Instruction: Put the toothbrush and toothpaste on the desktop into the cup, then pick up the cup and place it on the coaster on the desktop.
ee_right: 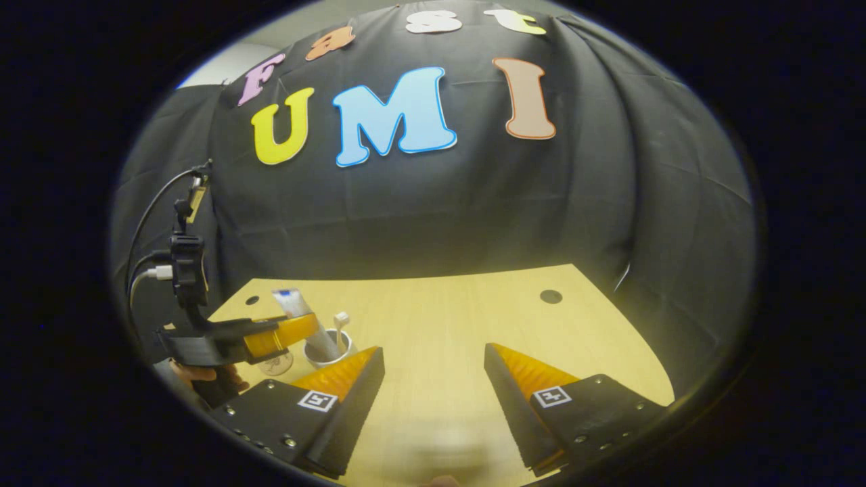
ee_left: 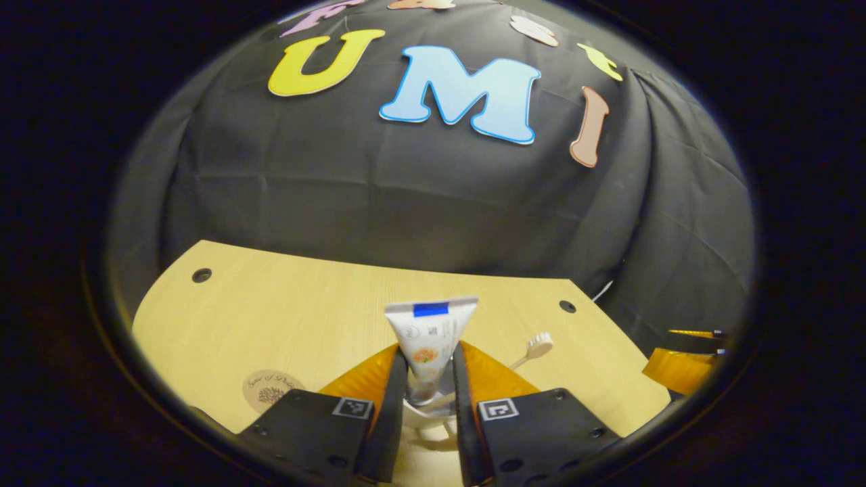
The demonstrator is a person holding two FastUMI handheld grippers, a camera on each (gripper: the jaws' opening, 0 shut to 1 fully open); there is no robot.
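Note:
My left gripper (ee_left: 428,368) is shut on a white toothpaste tube (ee_left: 431,325), which stands upright with its lower end inside the white cup (ee_left: 423,409) just below the fingers. A toothbrush (ee_left: 539,345) leans out of the cup, bristle head up and to the right. In the right gripper view the same cup (ee_right: 329,352) holds the toothbrush (ee_right: 340,323) and the toothpaste tube (ee_right: 292,303), with the left gripper (ee_right: 281,333) closed around the tube. A round brown coaster (ee_left: 270,390) lies on the wood left of the cup. My right gripper (ee_right: 433,355) hangs open over bare table.
The light wooden table (ee_left: 284,304) has round cable holes near its far corners (ee_left: 201,275) (ee_right: 550,296). Black cloth walls stand close behind it. The right gripper (ee_left: 683,368) sits off the table's right edge. A hand (ee_right: 196,375) holds the left gripper.

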